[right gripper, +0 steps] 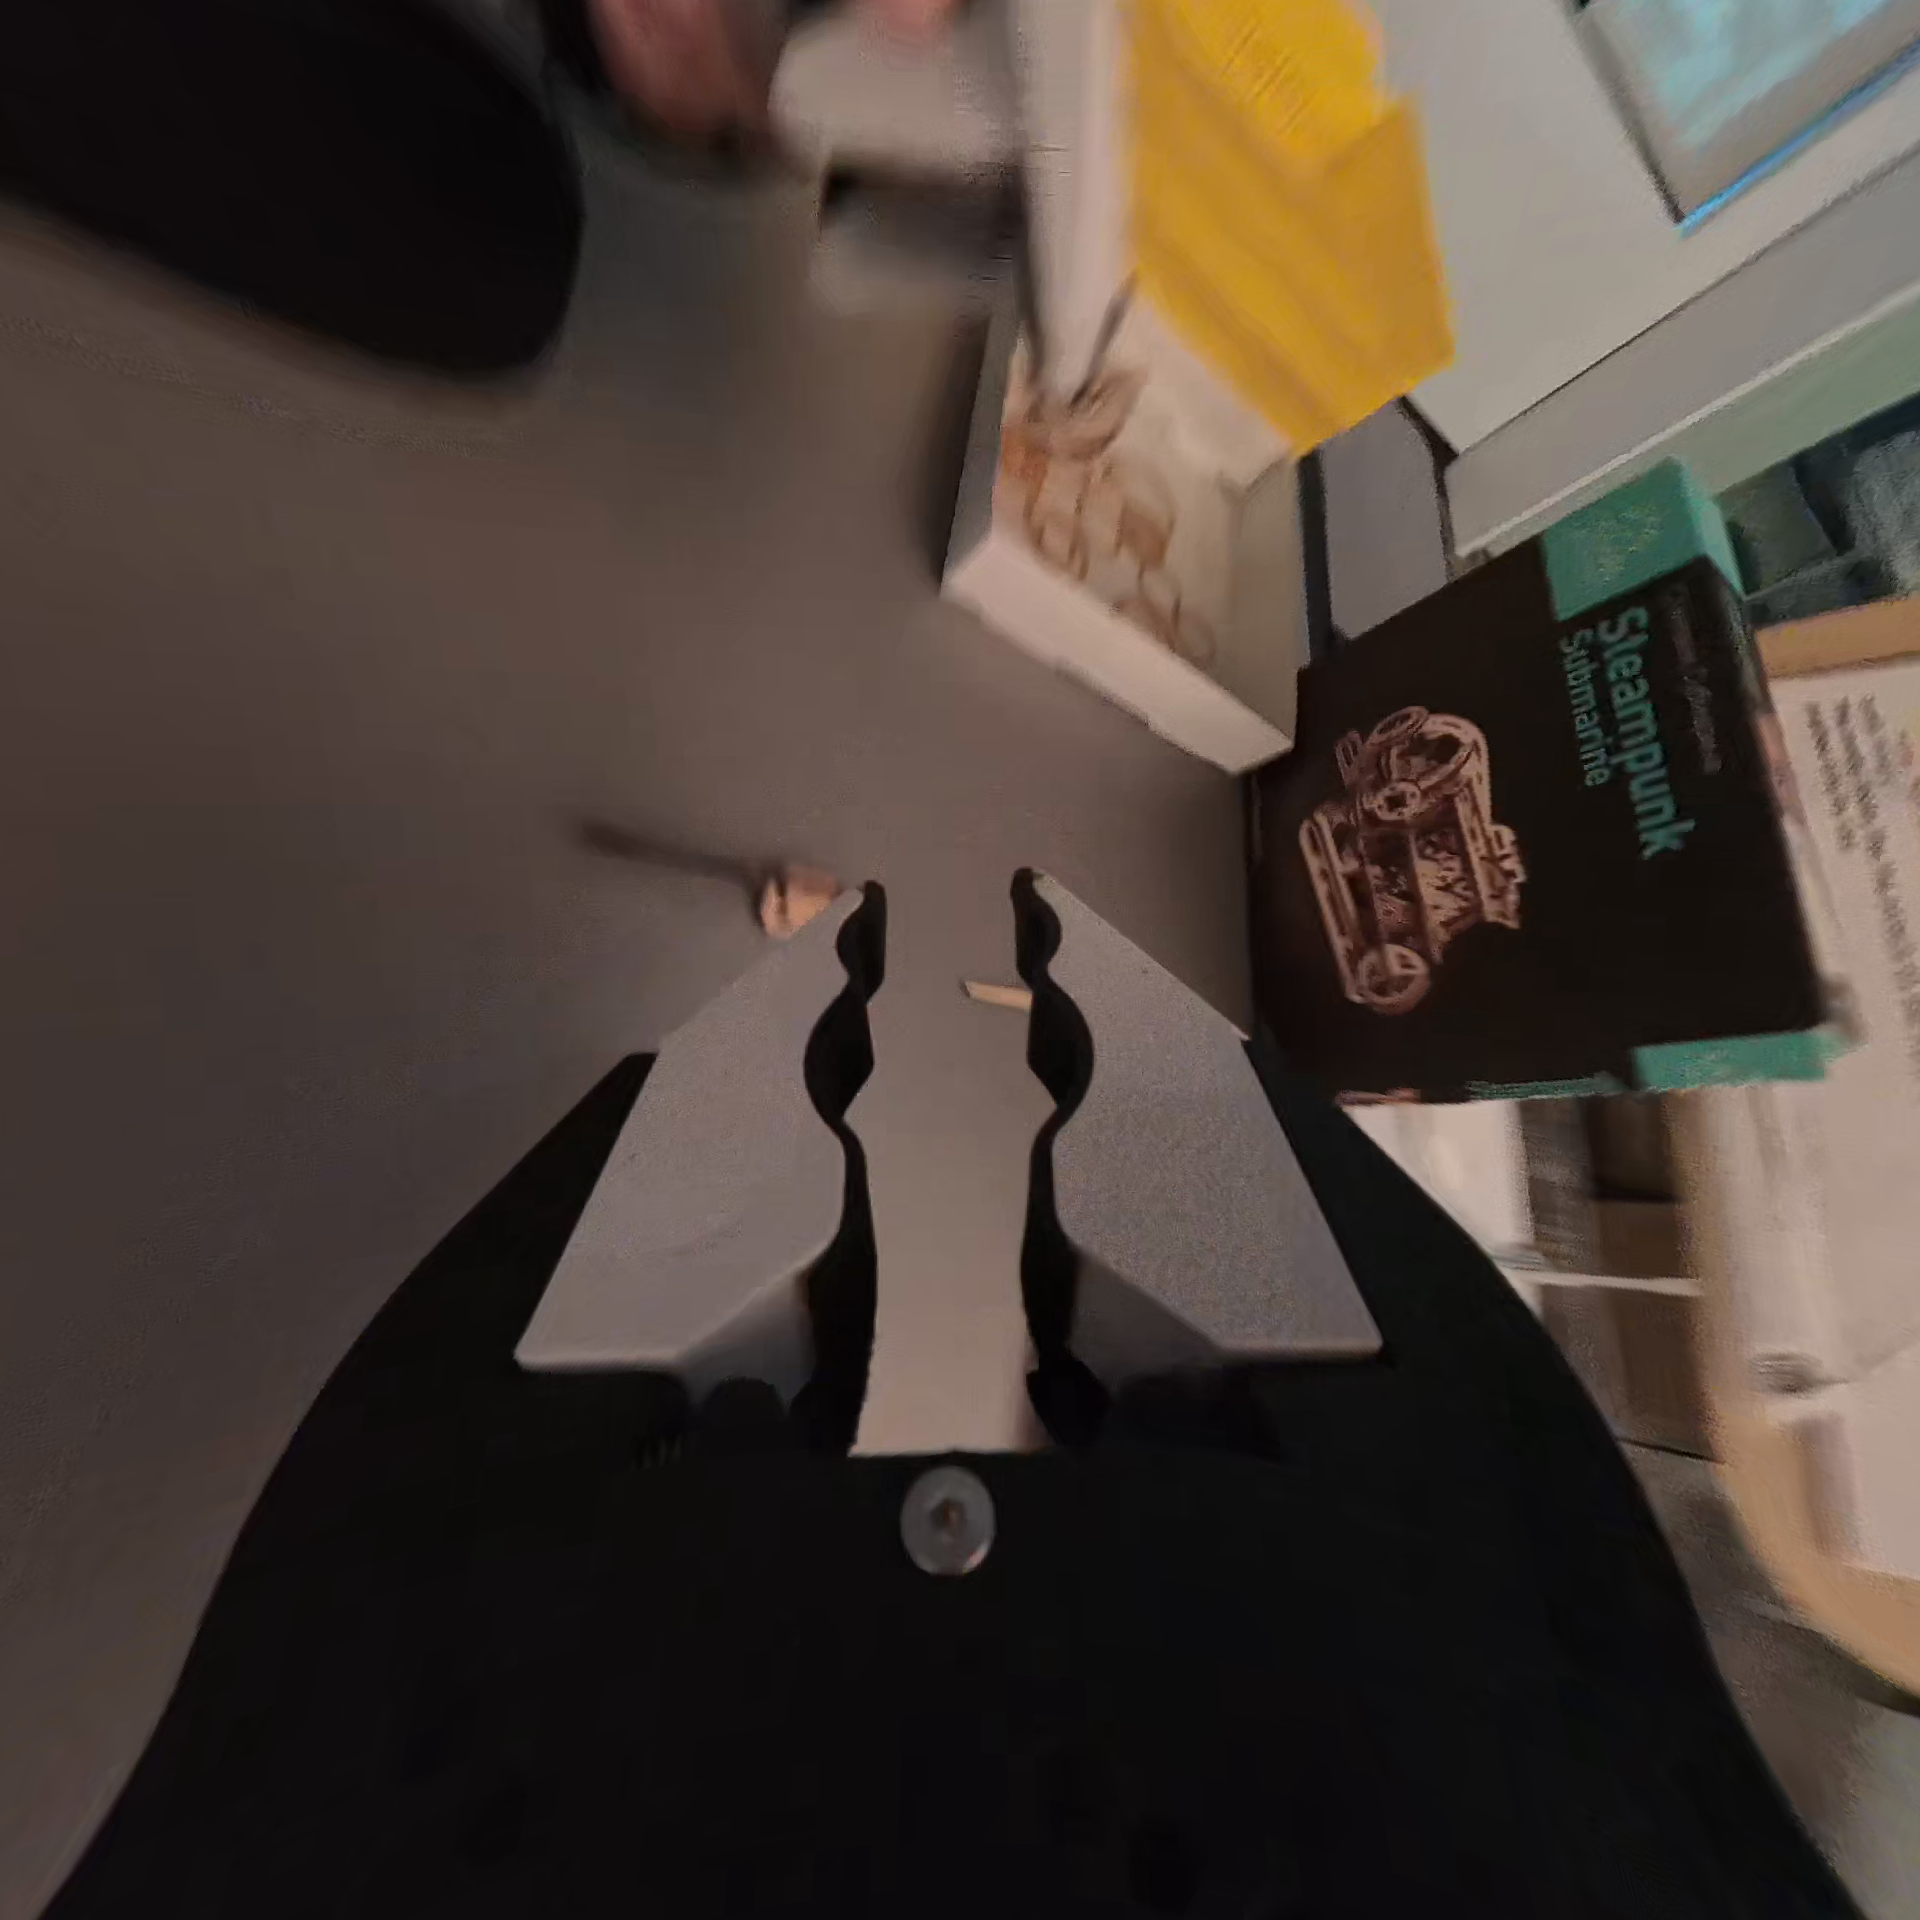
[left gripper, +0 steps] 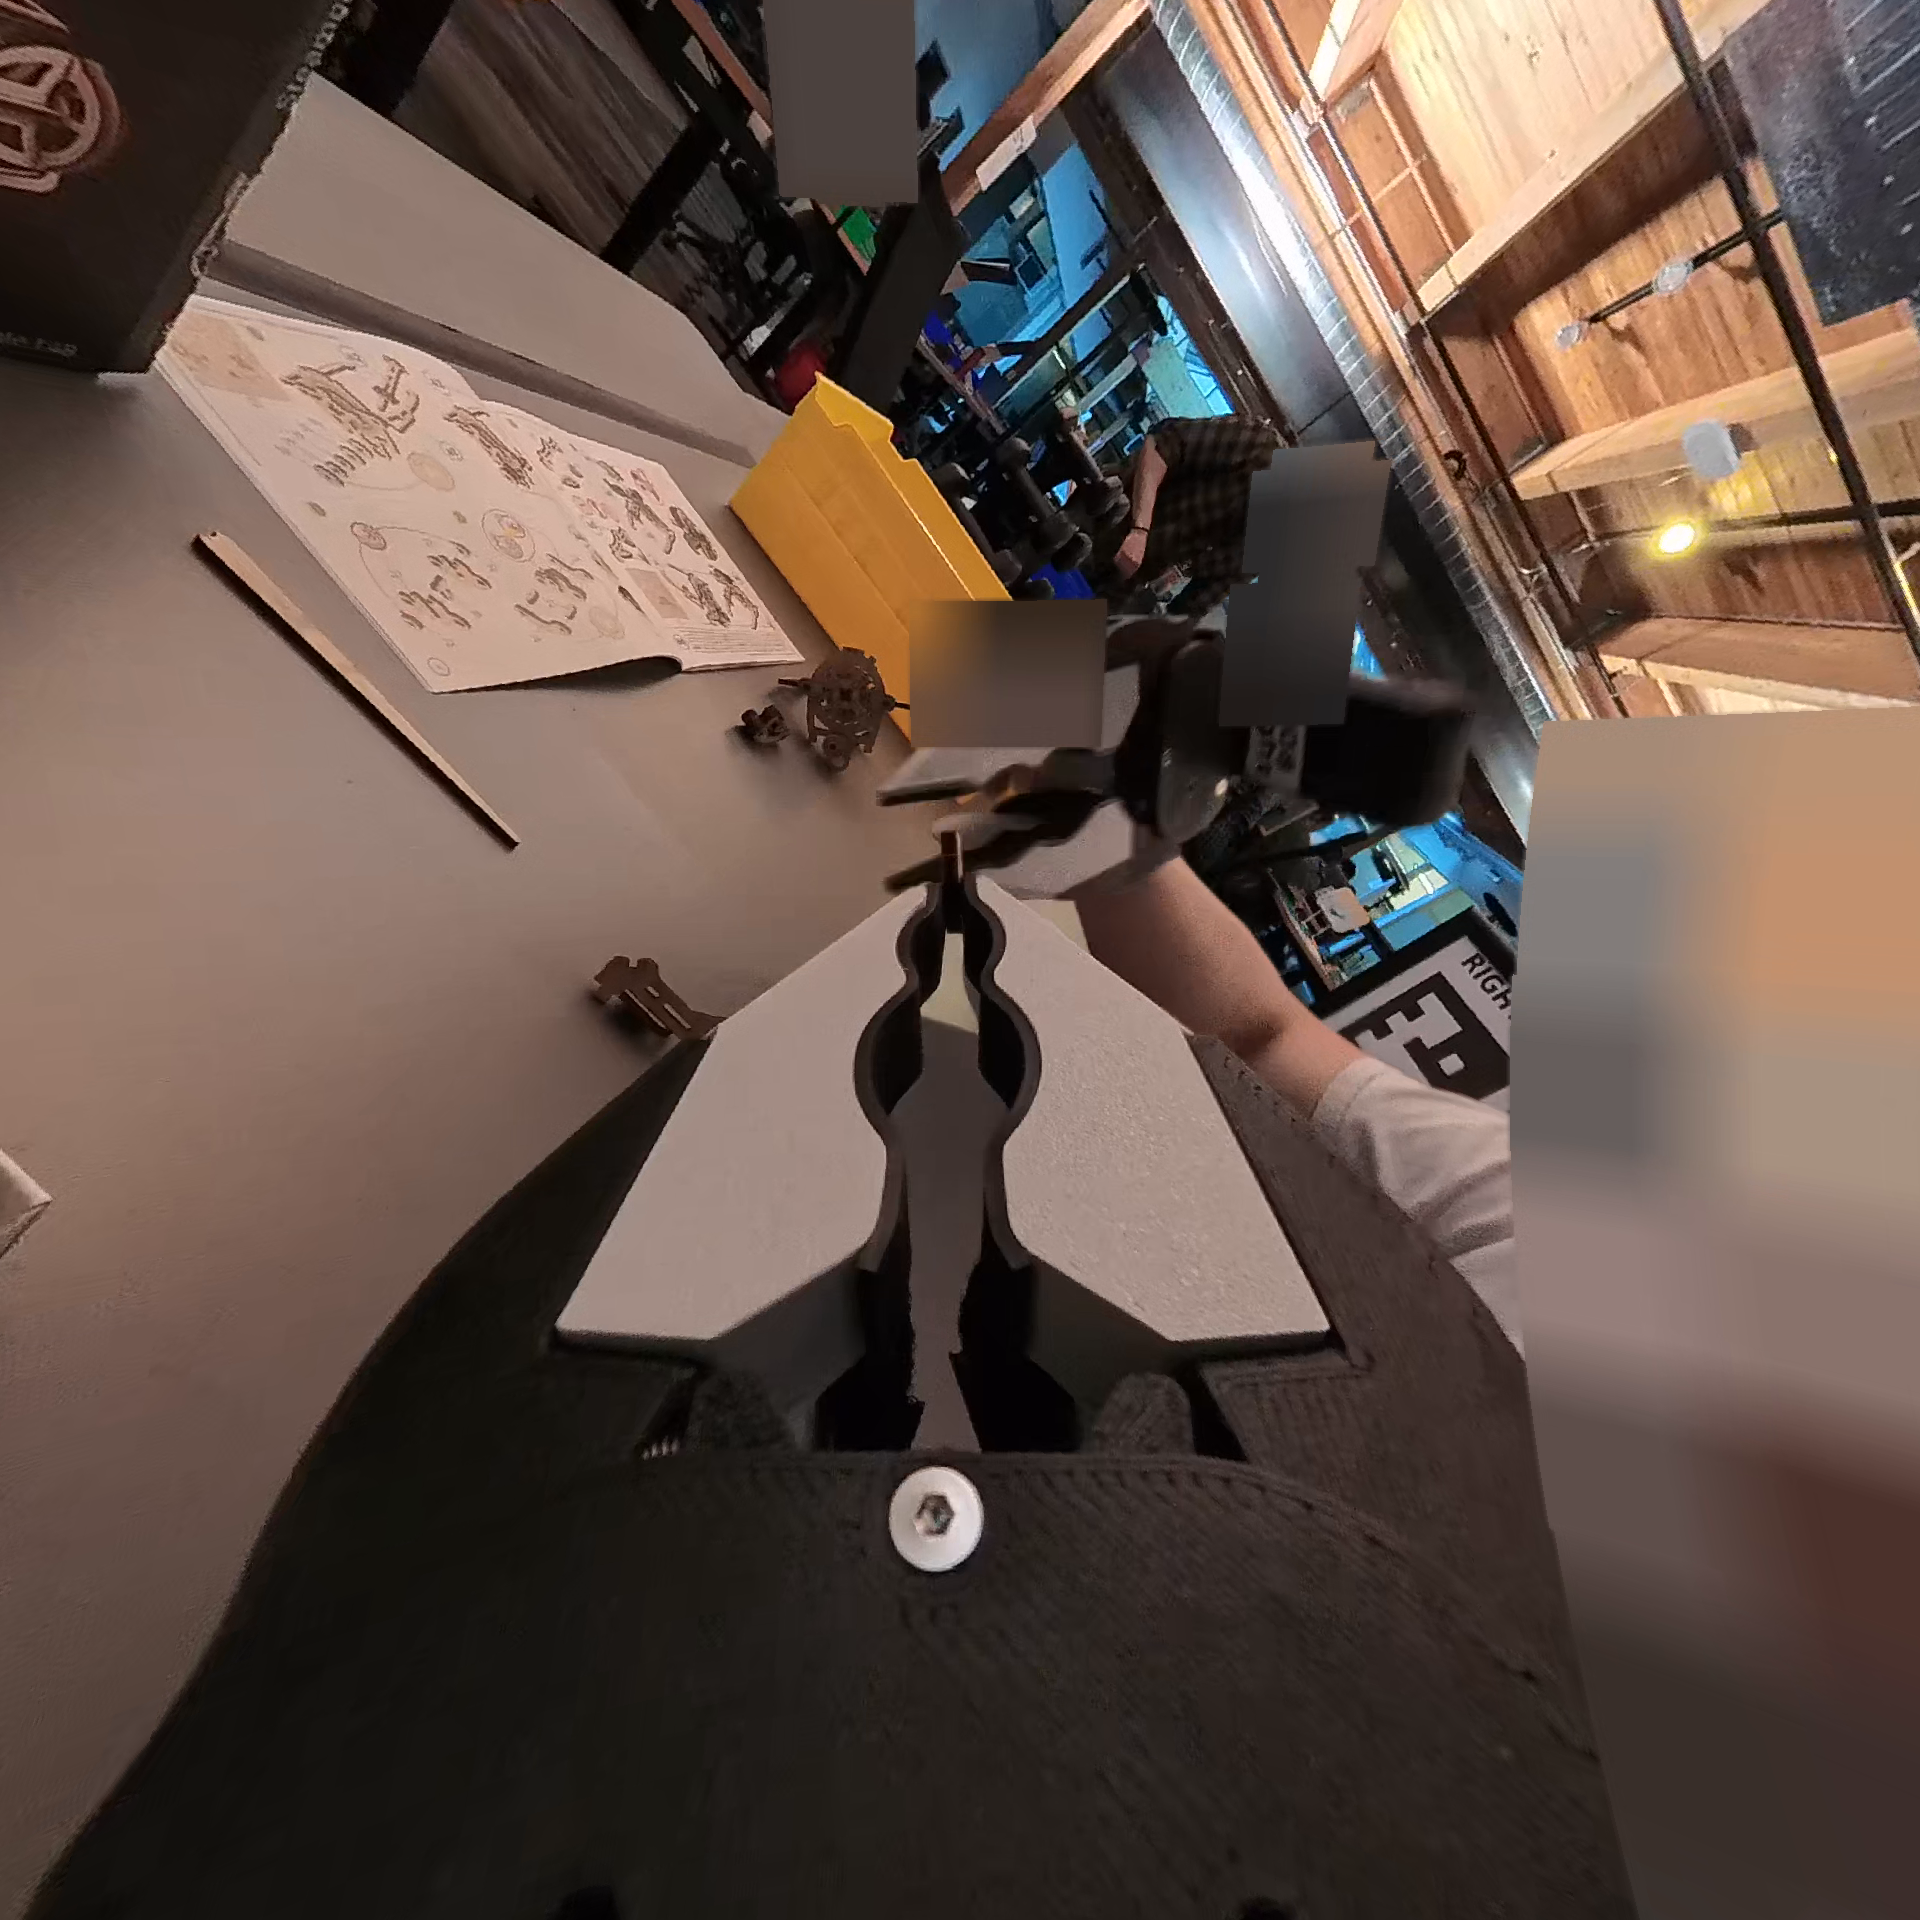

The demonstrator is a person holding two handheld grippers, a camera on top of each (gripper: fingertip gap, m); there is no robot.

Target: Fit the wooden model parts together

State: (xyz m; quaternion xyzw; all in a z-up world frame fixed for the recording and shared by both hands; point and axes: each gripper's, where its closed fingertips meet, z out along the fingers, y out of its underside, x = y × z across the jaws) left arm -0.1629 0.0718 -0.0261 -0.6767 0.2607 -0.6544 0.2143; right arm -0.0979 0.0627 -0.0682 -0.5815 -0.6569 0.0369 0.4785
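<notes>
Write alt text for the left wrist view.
The left tool is shut on a small thin wooden piece, meeting the right tool above a grey table. An open instruction booklet, wooden strip, model parts and yellow bin lie beyond.

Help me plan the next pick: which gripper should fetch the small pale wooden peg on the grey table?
Likely right. The right gripper is open and empty, with the small pale wooden peg beyond its fingertips; the left gripper is shut on a thin wooden sliver.
</notes>
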